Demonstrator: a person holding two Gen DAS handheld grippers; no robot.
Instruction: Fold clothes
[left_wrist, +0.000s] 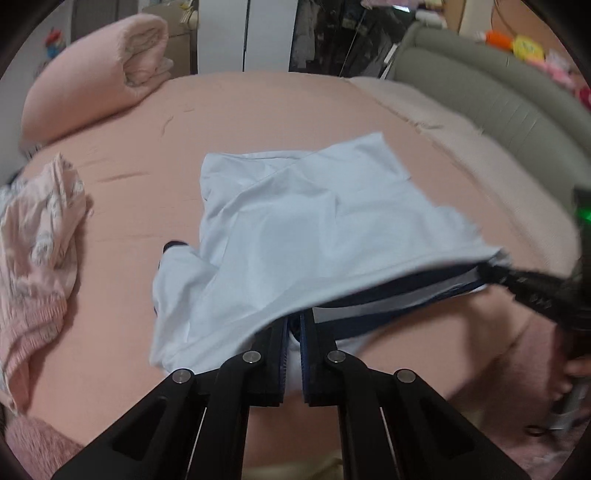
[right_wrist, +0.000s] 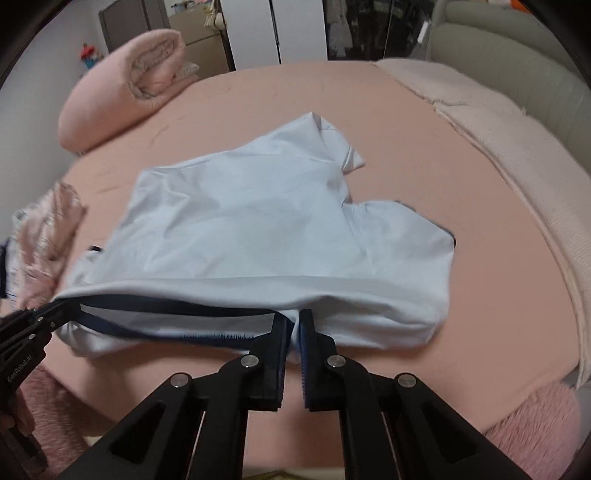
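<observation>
Now both grippers, left gripper (left_wrist: 294, 334) and right gripper (right_wrist: 294, 332), pinch the shirt's (right_wrist: 258, 229) near hem.

- One pale blue garment (right_wrist: 258, 229) with navy trim
- One crumpled pink floral garment (left_wrist: 37, 236)
- One rolled pink duvet (right_wrist: 122, 92)
- One pink bed sheet (left_wrist: 258, 110)
- One grey padded headboard (left_wrist: 480, 88)
- Two black grippers: left gripper (left_wrist: 294, 325), right gripper (right_wrist: 296, 325)

Pink sheet across the bed (right_wrist: 480, 280), a rolled pink duvet (right_wrist: 122, 88) lying far left. A grey-green padded headboard (right_wrist: 535, 85) curves along the right, a cream blanket (right_wrist: 491, 140) at its foot. Far back stand white wardrobe doors (right_wrist: 273, 29) and a dark open closet (left_wrist: 332, 33).
</observation>
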